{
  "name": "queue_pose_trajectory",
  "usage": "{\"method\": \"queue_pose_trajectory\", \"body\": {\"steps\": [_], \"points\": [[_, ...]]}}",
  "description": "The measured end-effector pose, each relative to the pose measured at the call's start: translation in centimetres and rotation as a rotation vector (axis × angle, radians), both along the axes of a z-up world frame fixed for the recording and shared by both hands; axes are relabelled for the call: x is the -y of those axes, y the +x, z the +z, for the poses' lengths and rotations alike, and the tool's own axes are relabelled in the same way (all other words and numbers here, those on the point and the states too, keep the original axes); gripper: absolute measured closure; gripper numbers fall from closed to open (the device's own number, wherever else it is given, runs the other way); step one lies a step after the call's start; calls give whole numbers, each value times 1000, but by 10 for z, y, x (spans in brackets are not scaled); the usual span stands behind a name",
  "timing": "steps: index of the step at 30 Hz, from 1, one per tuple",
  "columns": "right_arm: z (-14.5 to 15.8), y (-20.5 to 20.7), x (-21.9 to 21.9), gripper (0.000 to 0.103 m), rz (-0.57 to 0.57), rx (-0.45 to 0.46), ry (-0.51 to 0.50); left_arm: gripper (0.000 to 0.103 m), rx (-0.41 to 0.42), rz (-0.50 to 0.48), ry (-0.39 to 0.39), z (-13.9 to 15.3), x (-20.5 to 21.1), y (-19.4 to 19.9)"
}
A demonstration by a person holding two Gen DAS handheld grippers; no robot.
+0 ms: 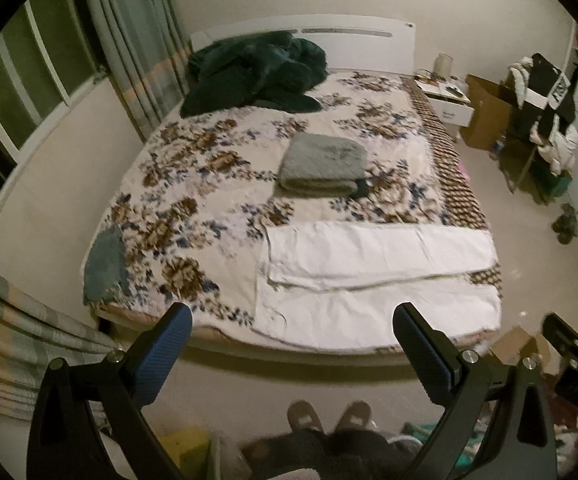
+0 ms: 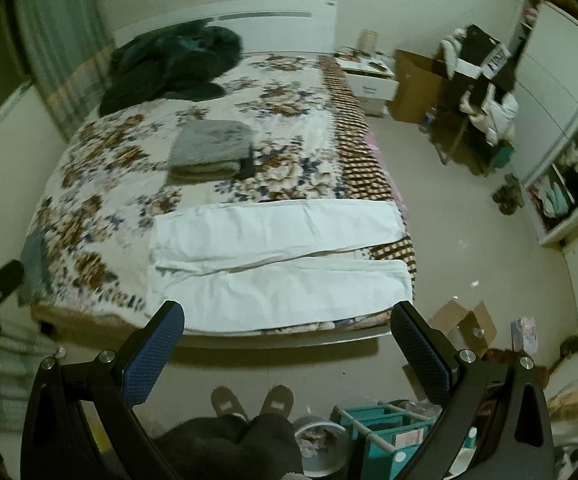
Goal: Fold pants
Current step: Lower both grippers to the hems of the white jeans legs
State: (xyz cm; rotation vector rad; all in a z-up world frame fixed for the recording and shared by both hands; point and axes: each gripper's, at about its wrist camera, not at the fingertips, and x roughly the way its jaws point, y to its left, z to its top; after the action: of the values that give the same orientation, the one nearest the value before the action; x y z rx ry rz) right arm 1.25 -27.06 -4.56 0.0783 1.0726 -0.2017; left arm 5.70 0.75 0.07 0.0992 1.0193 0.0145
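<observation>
White pants (image 1: 377, 276) lie spread flat near the foot edge of the bed, waist to the left and both legs stretched to the right, slightly apart; they also show in the right wrist view (image 2: 277, 256). My left gripper (image 1: 293, 316) is open and empty, held above the floor short of the bed's foot edge. My right gripper (image 2: 287, 314) is open and empty too, at about the same height and distance. The right gripper's edge shows in the left wrist view (image 1: 569, 344).
The bed has a floral cover (image 1: 193, 184). A folded grey garment (image 1: 323, 164) lies mid-bed, a dark green blanket heap (image 1: 257, 76) at the headboard, a bluish cloth (image 1: 105, 264) at the left edge. Cardboard boxes (image 2: 465, 324), a teal rack (image 2: 385, 432) and my slippered feet (image 2: 253, 400) are on the floor.
</observation>
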Motion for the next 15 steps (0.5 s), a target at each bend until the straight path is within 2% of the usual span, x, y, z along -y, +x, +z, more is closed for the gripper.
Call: {"method": "queue_pose_trajectory", "body": {"steps": [4,8,12,15], "points": [[-30,38,13,0,-86,0,4,0,34,13,22,-24,-2,34],[-70,92,35,0,-155,-3,1,0,24,47,42,-61,0,82],[-115,149,65,0,-218,-32,19,0,-41,90,39,-107,10,134],[-161,200,94,0,-275,-69,45,0,-92,148,32,-144,19,178]]}}
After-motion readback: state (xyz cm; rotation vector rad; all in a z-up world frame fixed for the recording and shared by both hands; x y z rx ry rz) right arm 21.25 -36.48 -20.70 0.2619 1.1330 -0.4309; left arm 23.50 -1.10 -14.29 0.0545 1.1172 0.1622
